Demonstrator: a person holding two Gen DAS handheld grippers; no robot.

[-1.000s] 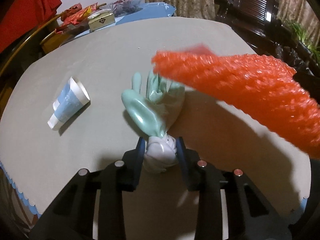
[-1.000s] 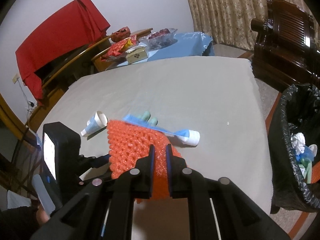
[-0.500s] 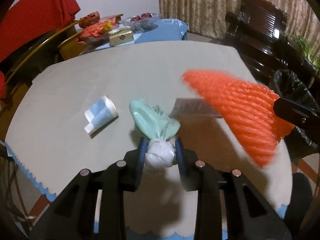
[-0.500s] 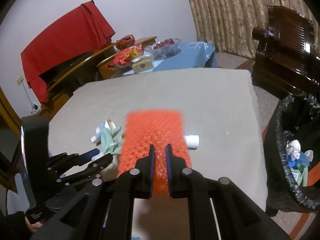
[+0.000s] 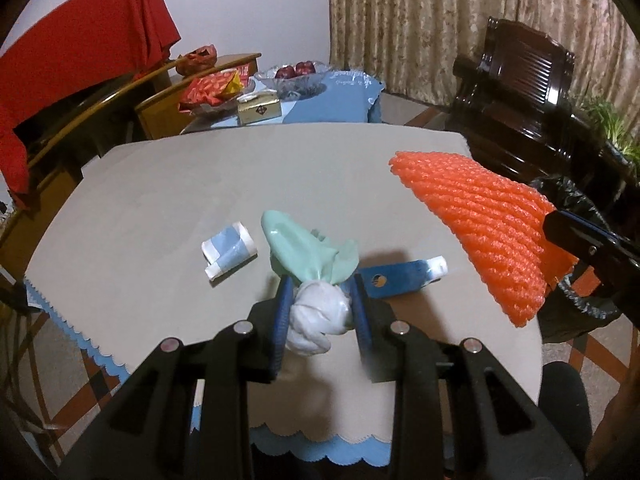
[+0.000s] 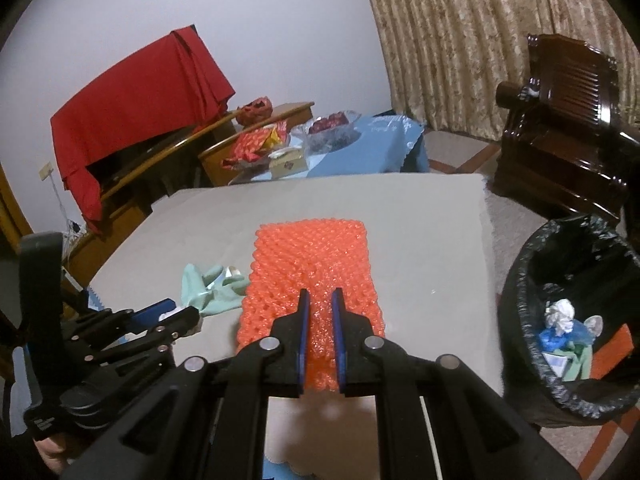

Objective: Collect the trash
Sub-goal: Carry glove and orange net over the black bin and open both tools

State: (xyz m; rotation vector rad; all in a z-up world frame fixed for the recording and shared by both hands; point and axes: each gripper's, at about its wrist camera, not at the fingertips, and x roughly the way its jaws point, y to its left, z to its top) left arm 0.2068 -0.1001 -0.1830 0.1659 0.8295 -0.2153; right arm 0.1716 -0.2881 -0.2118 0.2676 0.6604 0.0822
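Note:
My left gripper is shut on a green rubber glove by its white cuff and holds it above the grey table. My right gripper is shut on an orange foam net, held above the table; the net also shows in the left wrist view. A crushed blue and white paper cup and a blue tube lie on the table. A bin with a black bag stands on the floor to the right.
A dark wooden armchair stands beyond the table's right side. A side table with a blue cloth holds a fruit bowl, snacks and a small box. A red cloth hangs at the back left.
Both grippers have risen and pulled back from the table with the glove and the net. The net has swung off the tube toward the right, nearer the bin.

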